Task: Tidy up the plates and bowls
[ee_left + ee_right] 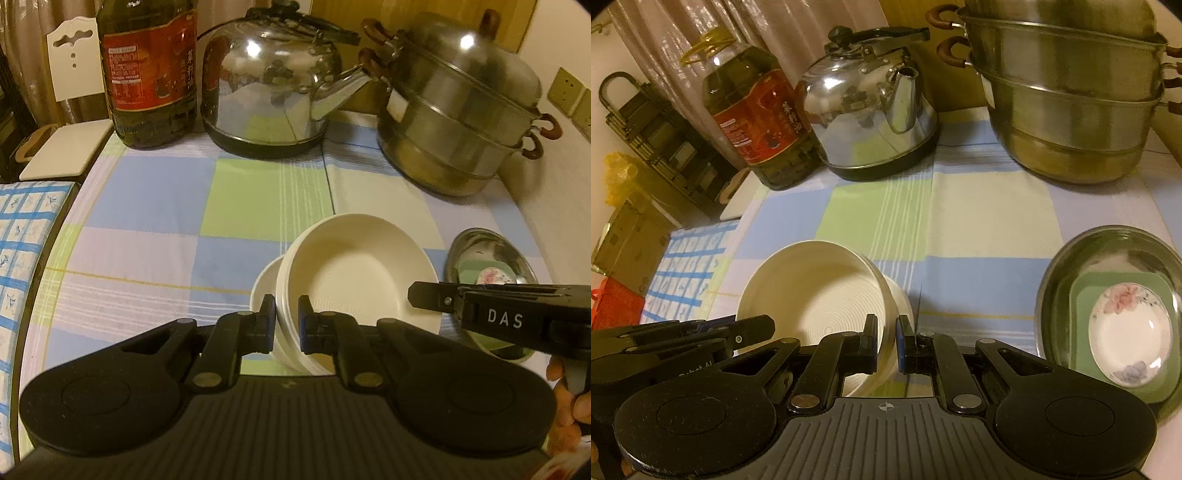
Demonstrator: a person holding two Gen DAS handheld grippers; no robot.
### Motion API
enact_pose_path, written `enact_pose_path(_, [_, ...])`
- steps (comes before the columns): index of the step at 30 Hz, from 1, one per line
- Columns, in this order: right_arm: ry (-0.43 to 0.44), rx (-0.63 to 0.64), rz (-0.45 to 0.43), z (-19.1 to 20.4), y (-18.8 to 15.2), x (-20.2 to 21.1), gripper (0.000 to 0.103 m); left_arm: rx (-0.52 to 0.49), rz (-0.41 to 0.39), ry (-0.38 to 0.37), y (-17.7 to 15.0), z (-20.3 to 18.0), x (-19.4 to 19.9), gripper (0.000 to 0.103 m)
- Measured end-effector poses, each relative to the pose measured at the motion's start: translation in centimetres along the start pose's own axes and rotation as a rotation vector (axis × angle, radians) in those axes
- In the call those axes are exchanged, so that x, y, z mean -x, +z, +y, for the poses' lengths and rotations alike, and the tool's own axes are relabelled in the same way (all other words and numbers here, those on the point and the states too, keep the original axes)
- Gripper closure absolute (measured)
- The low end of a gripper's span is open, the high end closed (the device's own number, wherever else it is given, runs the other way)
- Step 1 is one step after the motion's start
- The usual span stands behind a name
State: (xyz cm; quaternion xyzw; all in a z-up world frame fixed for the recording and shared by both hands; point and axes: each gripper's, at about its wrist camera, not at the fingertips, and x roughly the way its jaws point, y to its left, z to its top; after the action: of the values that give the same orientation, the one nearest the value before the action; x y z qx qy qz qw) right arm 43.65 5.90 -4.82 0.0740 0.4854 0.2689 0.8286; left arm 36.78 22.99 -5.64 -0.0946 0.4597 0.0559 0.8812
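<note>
Two claws (287,325) (886,341) clamped on white bowl (354,269), underside hidden.

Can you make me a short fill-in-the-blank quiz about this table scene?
1. Both hand-held grippers, left and right, are clamped on the rim of the stacked cream ____.
2. The floral saucer lies on a green plate inside the steel ____.
3. The kettle stands between the oil bottle and the ____.

Missing: bowls; basin; steamer pot
</note>
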Motion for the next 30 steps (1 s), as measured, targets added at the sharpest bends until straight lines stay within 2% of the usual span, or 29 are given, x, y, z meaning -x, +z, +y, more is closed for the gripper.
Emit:
enact_pose_path(13, [-0.017, -0.019, 0.069, -0.7, 0.5, -4.0, 0.093, 0.021, 0.065, 0.009, 0.3, 1.3, -3.9, 0.092])
enact_pose_path(30, [-0.013, -0.027, 0.106, -0.9, 0.9, -5.0, 0.093, 0.023, 0.097, 0.001, 0.4, 1.4, -4.9, 0.091])
